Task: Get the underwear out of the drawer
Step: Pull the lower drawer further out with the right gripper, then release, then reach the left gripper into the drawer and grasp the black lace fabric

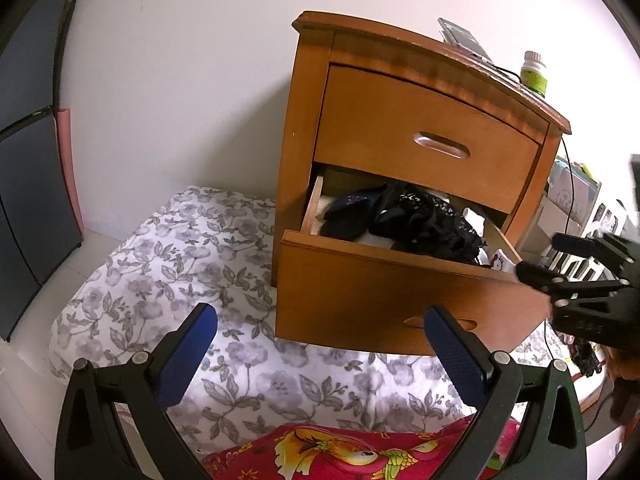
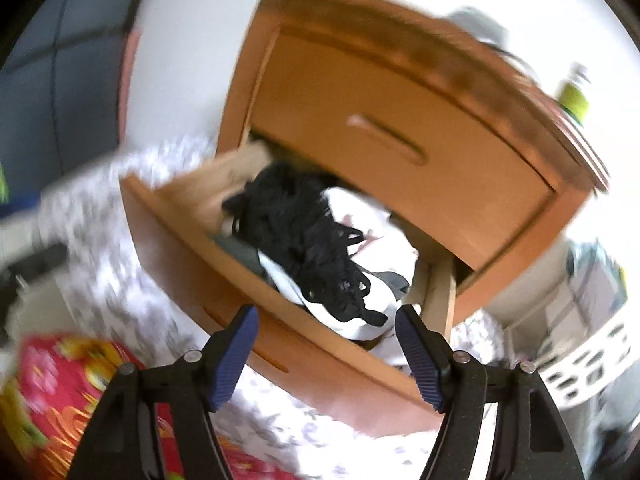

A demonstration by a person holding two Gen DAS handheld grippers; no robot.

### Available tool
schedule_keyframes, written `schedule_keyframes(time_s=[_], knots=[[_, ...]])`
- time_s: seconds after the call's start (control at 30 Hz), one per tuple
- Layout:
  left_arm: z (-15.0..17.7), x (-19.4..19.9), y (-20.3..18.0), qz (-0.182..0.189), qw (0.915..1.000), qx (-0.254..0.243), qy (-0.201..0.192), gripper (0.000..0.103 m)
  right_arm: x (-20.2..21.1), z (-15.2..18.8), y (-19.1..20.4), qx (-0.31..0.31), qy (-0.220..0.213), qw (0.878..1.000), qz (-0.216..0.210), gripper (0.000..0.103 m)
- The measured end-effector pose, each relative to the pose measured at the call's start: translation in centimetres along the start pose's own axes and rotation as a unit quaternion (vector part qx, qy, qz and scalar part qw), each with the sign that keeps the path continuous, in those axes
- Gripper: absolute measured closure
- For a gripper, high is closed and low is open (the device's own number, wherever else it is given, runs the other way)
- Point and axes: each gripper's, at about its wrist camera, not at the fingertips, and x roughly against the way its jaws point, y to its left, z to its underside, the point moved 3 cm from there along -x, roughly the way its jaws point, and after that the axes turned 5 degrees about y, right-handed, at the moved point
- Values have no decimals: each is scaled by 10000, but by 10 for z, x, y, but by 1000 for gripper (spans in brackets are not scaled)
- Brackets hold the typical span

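Hovering wide and empty, right hand-held gripper (image 2: 326, 320) near black lace underwear (image 2: 304, 236) in pulled-out lower drawer (image 2: 192, 240); left hand-held gripper (image 1: 320, 320) wide, empty.

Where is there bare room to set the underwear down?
Free: the floral sheet left of the open drawer, between the nightstand and the red blanket. Crowded: the drawer's inside, heaped with black underwear, and the nightstand's right side.
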Motion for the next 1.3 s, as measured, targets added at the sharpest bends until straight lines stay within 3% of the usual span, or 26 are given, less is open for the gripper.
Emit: schedule_keyframes(time_s=[0.27,0.57,0.67,0.97,1.3], knots=[[9,-1,-11,-132,9998,-98,122,0,18,37,-14,-1362,-120,9906,-110,21],[13,-4,-24,-49,9994,-83,323,0,22,67,-27,-1977,-74,9802,-33,7],[15,-6,-29,-56,9992,-122,378,0,25,73,-31,-2067,-69,9784,-17,0],[15,-8,-27,-244,9994,-61,223,0,21,82,-30,-2139,-171,9766,-114,0],[2,-11,-25,-165,9999,-13,32,0,18,86,-31,-2301,-240,9728,-123,0]])
